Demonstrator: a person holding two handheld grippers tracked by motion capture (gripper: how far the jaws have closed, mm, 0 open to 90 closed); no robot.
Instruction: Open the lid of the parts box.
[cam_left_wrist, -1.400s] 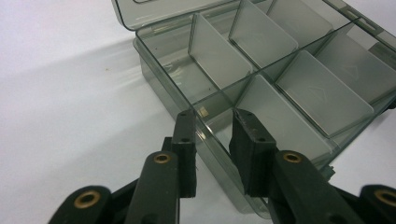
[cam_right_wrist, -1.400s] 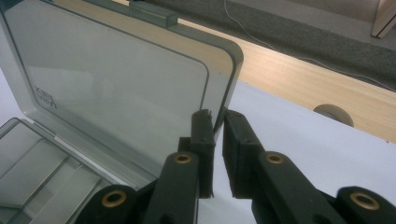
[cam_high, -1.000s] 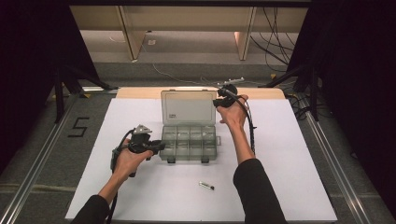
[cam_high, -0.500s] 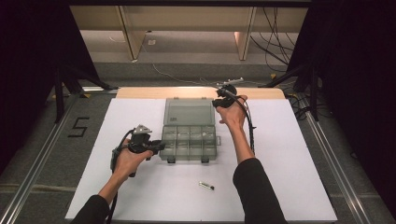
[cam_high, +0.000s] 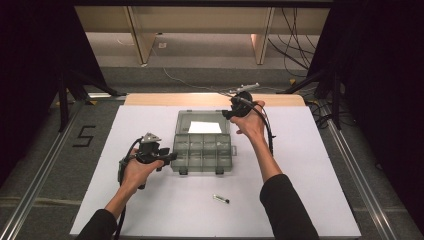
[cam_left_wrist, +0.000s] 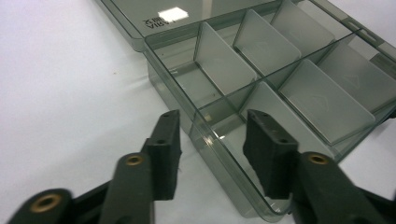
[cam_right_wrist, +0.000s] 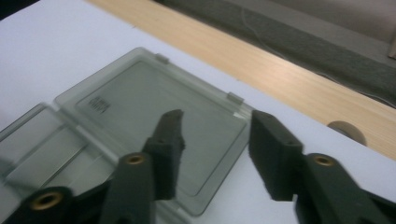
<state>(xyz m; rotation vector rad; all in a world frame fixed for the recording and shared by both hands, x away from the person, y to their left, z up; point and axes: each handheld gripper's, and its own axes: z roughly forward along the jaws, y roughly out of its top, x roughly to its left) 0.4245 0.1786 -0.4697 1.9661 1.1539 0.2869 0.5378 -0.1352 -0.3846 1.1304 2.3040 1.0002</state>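
A smoky clear compartment box (cam_high: 202, 155) lies open mid-table, its lid (cam_high: 202, 122) flat behind it. My left gripper (cam_high: 167, 156) sits at the box's left end. In the left gripper view, this gripper (cam_left_wrist: 210, 154) is open, one jaw outside the box wall (cam_left_wrist: 205, 135) and the other over an empty compartment (cam_left_wrist: 289, 88). My right gripper (cam_high: 230, 112) hovers at the lid's far right corner. In the right gripper view, it (cam_right_wrist: 215, 144) stands open and empty just above the lid (cam_right_wrist: 154, 116).
A small dark-tipped stick (cam_high: 221, 199) lies on the white table (cam_high: 310, 165) in front of the box. A wooden strip (cam_high: 210, 99) borders the far edge, with cables beyond it. A "5" mark (cam_high: 84, 136) sits off the left side.
The lid has swung from raised to flat on the table behind the box. The right gripper stays near its far right corner; the left gripper has not moved.
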